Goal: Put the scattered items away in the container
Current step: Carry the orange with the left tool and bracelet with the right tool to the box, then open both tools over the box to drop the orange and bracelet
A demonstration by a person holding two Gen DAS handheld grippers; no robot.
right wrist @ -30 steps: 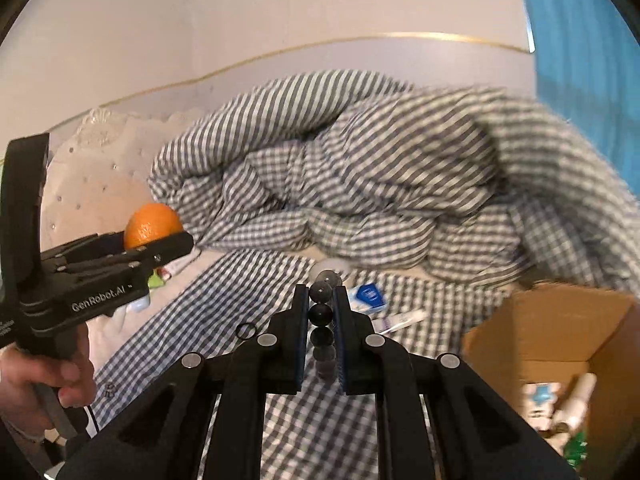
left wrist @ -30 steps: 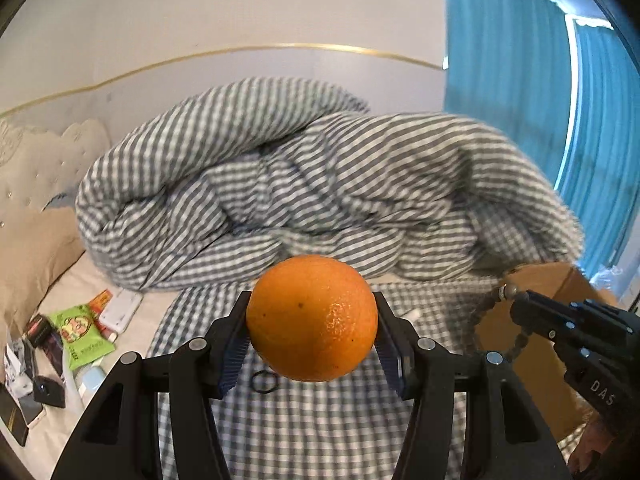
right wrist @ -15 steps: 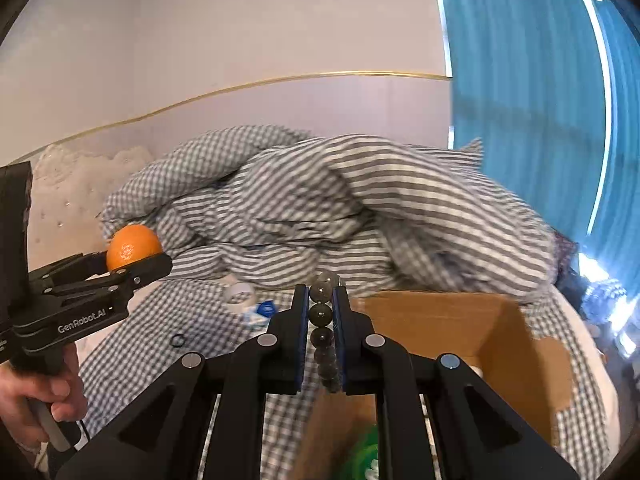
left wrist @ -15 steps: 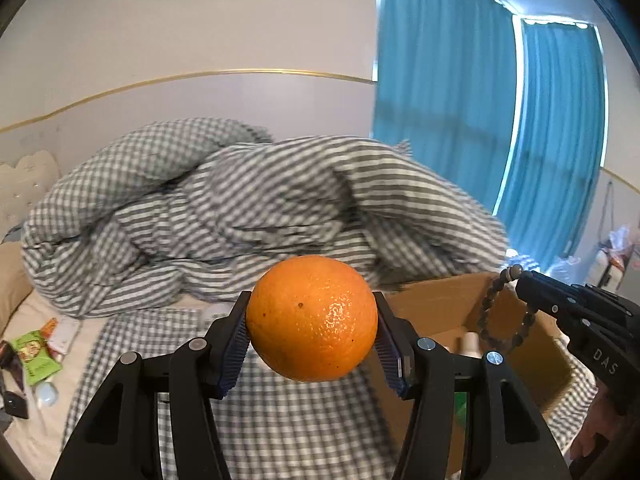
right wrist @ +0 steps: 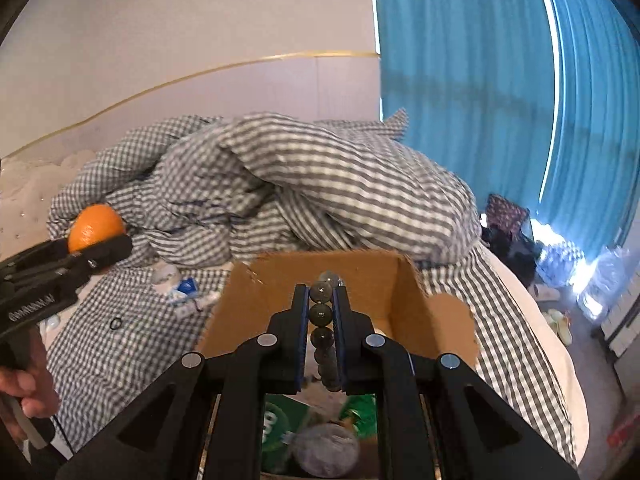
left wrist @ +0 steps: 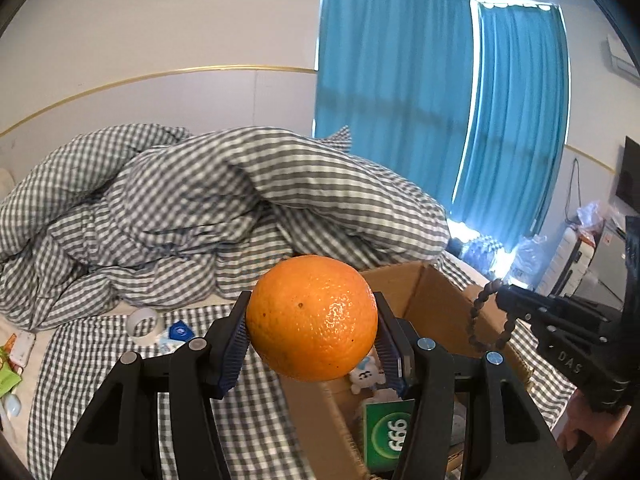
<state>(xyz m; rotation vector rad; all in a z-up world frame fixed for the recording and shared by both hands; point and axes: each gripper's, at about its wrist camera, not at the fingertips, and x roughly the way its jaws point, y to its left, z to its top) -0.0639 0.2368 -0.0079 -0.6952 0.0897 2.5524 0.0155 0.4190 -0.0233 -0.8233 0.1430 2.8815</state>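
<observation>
My left gripper point(left wrist: 312, 320) is shut on an orange point(left wrist: 312, 318) and holds it in the air at the left edge of the open cardboard box point(left wrist: 424, 280). The orange also shows in the right wrist view point(right wrist: 95, 226). My right gripper point(right wrist: 321, 300) is shut on a dark bead bracelet point(right wrist: 322, 314), which hangs over the box point(right wrist: 360, 276). From the left wrist view the bracelet point(left wrist: 486, 320) dangles in a loop over the box's right side. The box holds a green packet point(left wrist: 390, 432), a small white toy point(left wrist: 364, 376) and other items.
The box sits on a bed with a grey checked sheet point(right wrist: 132, 340). A bunched checked duvet point(left wrist: 200, 208) lies behind. A tape roll point(left wrist: 142, 322), a blue-and-white packet point(left wrist: 178, 332), a black hair tie point(right wrist: 115, 323) and snack packs point(left wrist: 10, 364) lie left. Blue curtains point(left wrist: 400, 80) hang right.
Both grippers have swung right and forward from the open sheet to the box. The orange and the bracelet stay gripped; the box's inside has come into view below them.
</observation>
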